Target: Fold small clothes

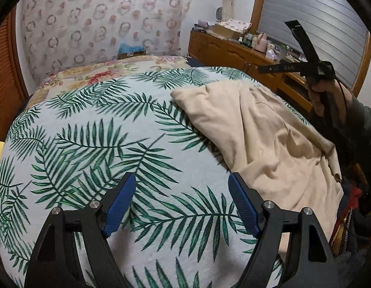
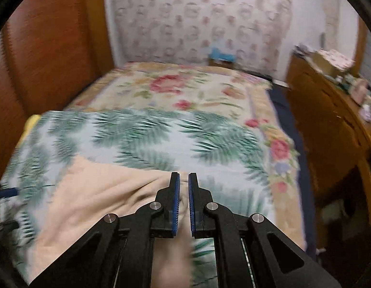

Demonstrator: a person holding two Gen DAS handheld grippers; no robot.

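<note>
The beige garment [image 1: 264, 139] is showing as soft, matt knit cloth, creasing in loose folds. The palm-leaf sheet [image 1: 101, 144] under it is presenting a flat woven cloth with a dull, slightly grainy finish. The left gripper [image 1: 182, 201] is showing matt black plastic arms, bright metal pivot pins and blue ribbed pads [image 1: 120, 204] (rubbery in look). The dresser [image 1: 224, 50] is appearing as varnished wood, giving off a mild sheen.
</note>
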